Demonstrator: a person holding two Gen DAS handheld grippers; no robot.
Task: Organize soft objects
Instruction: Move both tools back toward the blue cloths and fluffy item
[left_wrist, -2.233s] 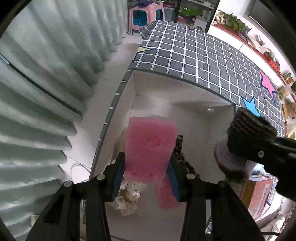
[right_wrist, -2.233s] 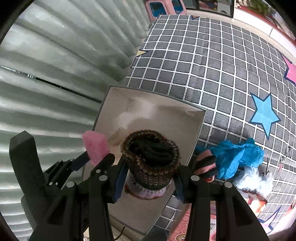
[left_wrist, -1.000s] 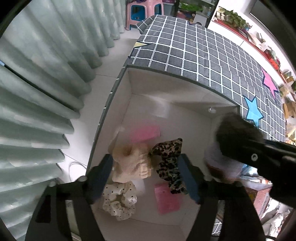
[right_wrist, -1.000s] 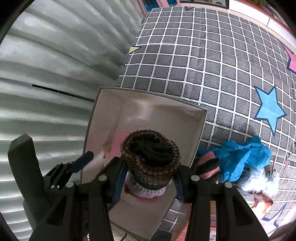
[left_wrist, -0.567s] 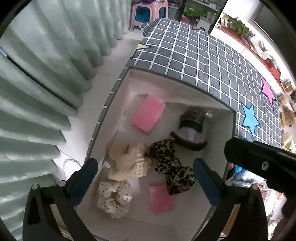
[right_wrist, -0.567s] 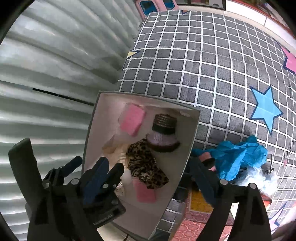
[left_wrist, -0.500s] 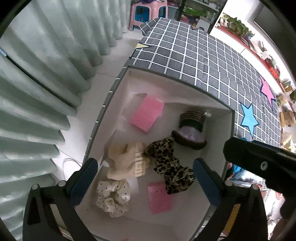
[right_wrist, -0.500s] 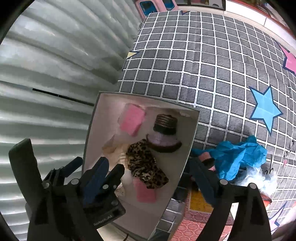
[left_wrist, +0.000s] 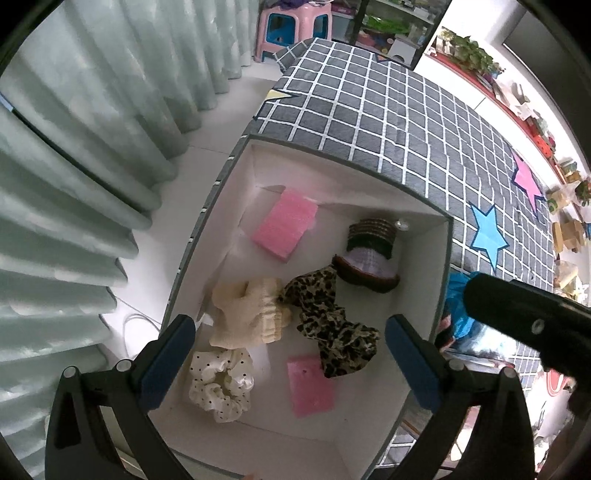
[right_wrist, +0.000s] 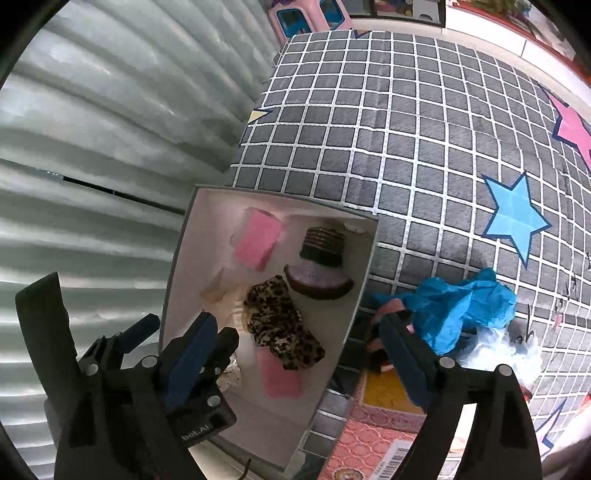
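Observation:
A white open box (left_wrist: 441, 280) (right_wrist: 360, 291) stands at the edge of a grid-patterned surface. Inside lie a pink sponge (left_wrist: 284, 229) (right_wrist: 256, 239), a knitted hat (left_wrist: 369, 254) (right_wrist: 320, 264), a leopard scrunchie (left_wrist: 328, 317) (right_wrist: 282, 330), a cream scrunchie (left_wrist: 247, 312), a white dotted scrunchie (left_wrist: 221, 384) and a small pink piece (left_wrist: 312, 384) (right_wrist: 279, 376). My left gripper (left_wrist: 288, 360) is open and empty above the box. My right gripper (right_wrist: 295, 356) is open and empty above the box's right rim.
A blue cloth (right_wrist: 458, 308) and something white and fluffy (right_wrist: 498, 352) lie right of the box on the checked cover with stars (right_wrist: 406, 129). A pink and yellow carton (right_wrist: 380, 432) sits below them. Pale curtains (left_wrist: 74, 147) hang on the left.
The left gripper opened and dropped the pink sponge into the box. The right gripper opened and dropped the knitted hat beside it. Both grippers now stand wide open.

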